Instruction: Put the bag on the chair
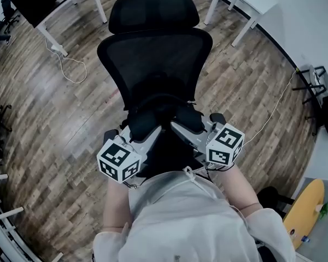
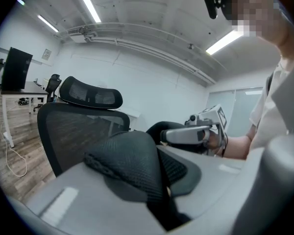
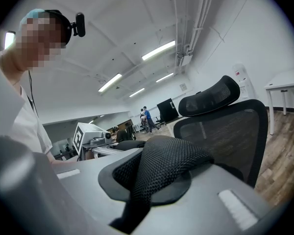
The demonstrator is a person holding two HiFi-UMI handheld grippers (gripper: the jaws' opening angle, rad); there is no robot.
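The left hand-held gripper (image 1: 138, 134) and the right hand-held gripper (image 1: 190, 127) are each clamped on a black mesh strap (image 2: 130, 160) of the bag (image 1: 165, 146). The bag hangs between them, close before the chair (image 1: 153, 59) backrest. This looks like the carrying step; next comes lowering it onto the seat, then letting go.

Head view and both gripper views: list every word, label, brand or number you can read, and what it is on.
No text reads legibly in any view.
Left marker cube, right marker cube: black-and-white squares only, no letters.
Wall sign: too small to read.
Bag: plain black mesh, no label showing.
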